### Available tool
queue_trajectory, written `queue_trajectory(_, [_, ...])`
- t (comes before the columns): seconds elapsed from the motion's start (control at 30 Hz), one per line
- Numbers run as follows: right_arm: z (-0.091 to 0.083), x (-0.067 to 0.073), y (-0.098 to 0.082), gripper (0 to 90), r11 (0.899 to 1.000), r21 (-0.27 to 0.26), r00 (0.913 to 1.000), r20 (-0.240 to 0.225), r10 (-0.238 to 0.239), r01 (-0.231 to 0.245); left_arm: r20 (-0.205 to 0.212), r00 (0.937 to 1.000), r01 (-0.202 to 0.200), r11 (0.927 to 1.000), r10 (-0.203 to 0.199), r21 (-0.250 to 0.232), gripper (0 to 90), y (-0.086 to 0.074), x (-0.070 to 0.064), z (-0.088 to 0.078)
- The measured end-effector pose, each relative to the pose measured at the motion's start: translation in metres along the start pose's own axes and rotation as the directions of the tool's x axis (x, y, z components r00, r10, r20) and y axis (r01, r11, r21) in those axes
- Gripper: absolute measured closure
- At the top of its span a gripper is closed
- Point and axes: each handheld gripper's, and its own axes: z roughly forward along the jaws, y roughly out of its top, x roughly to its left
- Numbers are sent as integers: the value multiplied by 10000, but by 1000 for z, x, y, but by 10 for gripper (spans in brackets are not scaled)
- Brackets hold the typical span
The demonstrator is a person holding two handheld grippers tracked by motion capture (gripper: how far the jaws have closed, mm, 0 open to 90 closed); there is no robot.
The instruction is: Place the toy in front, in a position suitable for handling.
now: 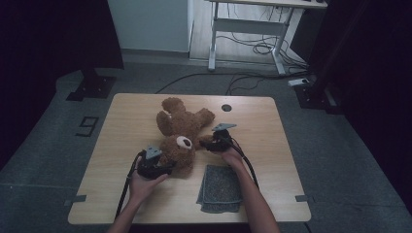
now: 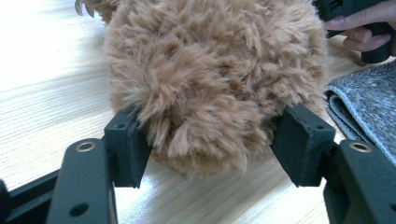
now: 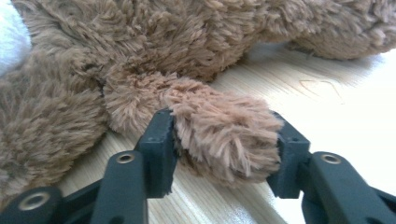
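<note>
A brown plush teddy bear [image 1: 182, 128] lies on its back in the middle of the wooden table [image 1: 121, 131], head toward the person. My left gripper [image 1: 168, 168] comes at the head from the left. In the left gripper view its two pads sit against the fur on either side of the bear's head [image 2: 215, 79], jaws wide around it. My right gripper [image 1: 205, 144] reaches in from the right. In the right gripper view its jaws [image 3: 224, 154] close on the bear's arm [image 3: 219, 126], and the fur bulges between the pads.
A folded grey cloth [image 1: 221, 189] lies near the front edge, just right of the bear's head, also seen in the left gripper view [image 2: 369, 102]. A round cable hole [image 1: 226, 108] is at the table's back. A white desk frame [image 1: 248, 29] stands on the floor beyond.
</note>
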Motion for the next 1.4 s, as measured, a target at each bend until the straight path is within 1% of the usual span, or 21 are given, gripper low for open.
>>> queue_trajectory(0.13, [1,1,0,622,9999,100,9999,-140,-84,86,9,10000,-39,9999,38,141,377,0,2,1])
queue_trajectory(0.2, [1,1,1,661,9999,161,9998,-211,-59,62,72,10000,-49,9999,48,107,430,0,3,1])
queue_trajectory(0.27, [1,2,2,687,9997,217,9997,-204,-133,137,84,9999,-65,10000,65,60,492,0,3,2])
queue_trajectory(0.37, [0,4,4,713,9994,204,9995,-152,-261,264,-13,9998,-193,9997,192,-131,577,0,4,2])
queue_trajectory(0.47, [-1,5,4,721,9993,128,9994,-77,-337,338,-2,9997,-239,9996,239,-158,632,1,6,1])
queue_trajectory(0.5, [-4,5,4,726,9987,-94,9987,-71,-499,498,-42,9994,-330,9992,329,-216,644,2,7,0])
queue_trajectory(0.57, [-9,5,5,734,9979,-430,9988,-39,-486,484,-97,9990,-442,9986,439,-295,667,5,8,-1])
queue_trajectory(0.63, [-14,6,7,742,9959,-702,9983,-10,-581,579,-88,9988,-475,9981,471,-405,688,9,8,-2])
queue_trajectory(0.67, [-16,8,9,742,9947,-807,9980,16,-633,633,-88,9988,-475,9981,471,-405,695,9,8,-2])
queue_trajectory(0.73, [-18,9,10,747,9938,-859,9975,57,-698,700,-65,9985,-548,9973,546,-490,699,14,7,-3])
queue_trajectory(0.8, [-25,11,13,751,9902,-1145,9968,96,-797,802,-108,9978,-663,9958,658,-636,707,20,6,-6])
queue_trajectory(0.83, [-28,12,14,752,9889,-1276,9971,69,-761,764,-115,9976,-683,9953,677,-687,711,21,6,-8])
queue_trajectory(0.9, [-31,12,16,753,9879,-1369,9974,31,-726,723,-102,9976,-689,9949,684,-739,715,23,6,-9])
queue_trajectory(0.97, [-40,12,18,755,9837,-1662,9975,-12,-705,694,-124,9973,-728,9938,720,-841,723,26,6,-10])
queue_trajectory(1.07, [-46,12,19,756,9795,-1913,9979,-11,-645,631,-146,9960,-895,9915,885,-946,729,31,5,-12])
queue_trajectory(1.17, [-54,14,19,757,9742,-2172,9980,-8,-626,610,-151,9955,-947,9897,936,-1071,731,34,3,-13])
queue_trajectory(1.23, [-59,15,19,757,9708,-2330,9982,-38,-593,568,-107,9950,-1001,9888,995,-1111,733,37,3,-13])
queue_trajectory(1.3, [-66,15,19,759,9673,-2479,9983,-92,-574,533,-19,9938,-1105,9862,1112,-1233,734,38,2,-13])
queue_trajectory(1.33, [-68,16,19,759,9652,-2558,9983,-77,-584,545,-19,9938,-1105,9862,1112,-1233,734,38,2,-13])
queue_trajectory(1.4, [-74,17,20,761,9613,-2698,9982,-65,-595,555,14,9927,-1191,9838,1204,-1343,736,41,0,-14])
